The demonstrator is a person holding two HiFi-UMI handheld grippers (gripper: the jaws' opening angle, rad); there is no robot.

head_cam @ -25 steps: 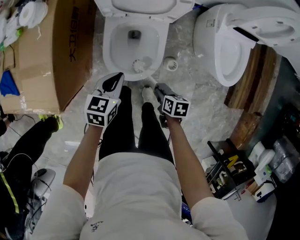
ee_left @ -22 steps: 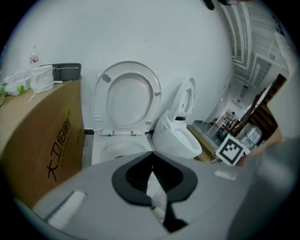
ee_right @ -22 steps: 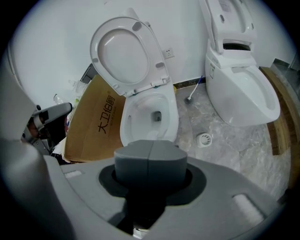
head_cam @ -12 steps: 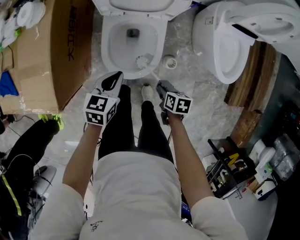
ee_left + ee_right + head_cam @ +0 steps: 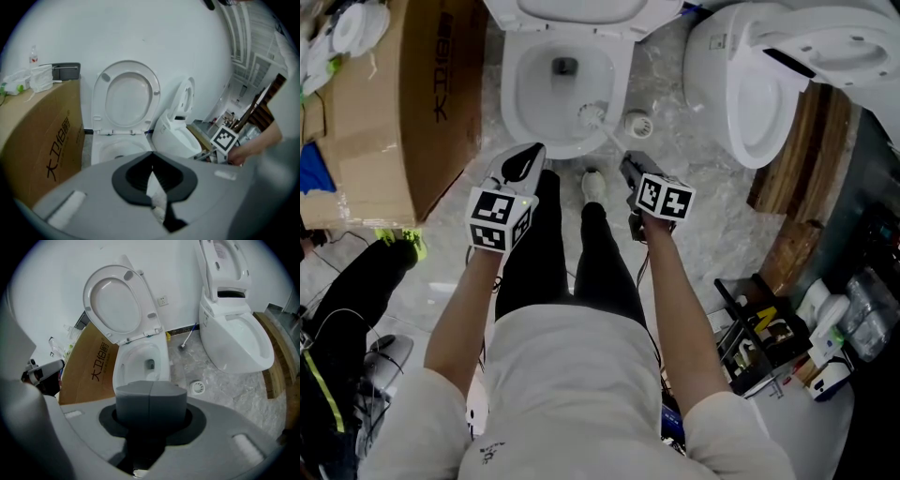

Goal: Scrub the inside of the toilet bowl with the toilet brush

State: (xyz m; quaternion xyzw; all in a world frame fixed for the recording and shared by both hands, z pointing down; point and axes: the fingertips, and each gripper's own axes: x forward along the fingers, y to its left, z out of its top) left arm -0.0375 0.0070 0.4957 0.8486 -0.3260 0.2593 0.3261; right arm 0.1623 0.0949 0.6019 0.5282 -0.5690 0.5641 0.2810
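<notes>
The toilet brush (image 5: 592, 114) has its white bristle head down inside the toilet bowl (image 5: 523, 112), against the bowl's right inner wall, just short of the dark drain opening. Its thin handle slants back over the front-right rim to the right hand-held gripper (image 5: 630, 167), which is clenched on the handle's end. In the right gripper view the two grey jaws of this hand-held gripper (image 5: 150, 401) are pressed flat together and point at the open bowl (image 5: 140, 359), with the raised seat lid (image 5: 117, 303) above it. The left hand-held gripper (image 5: 525, 165) hangs just in front of the bowl's near rim, left of the brush and apart from it. In the left gripper view its dark jaws are closed and hold nothing. A cardboard box (image 5: 412, 103) stands left of the bowl. A round floor drain (image 5: 637, 124) lies just right of the bowl, and a second toilet (image 5: 750, 103) stands further right.
</notes>
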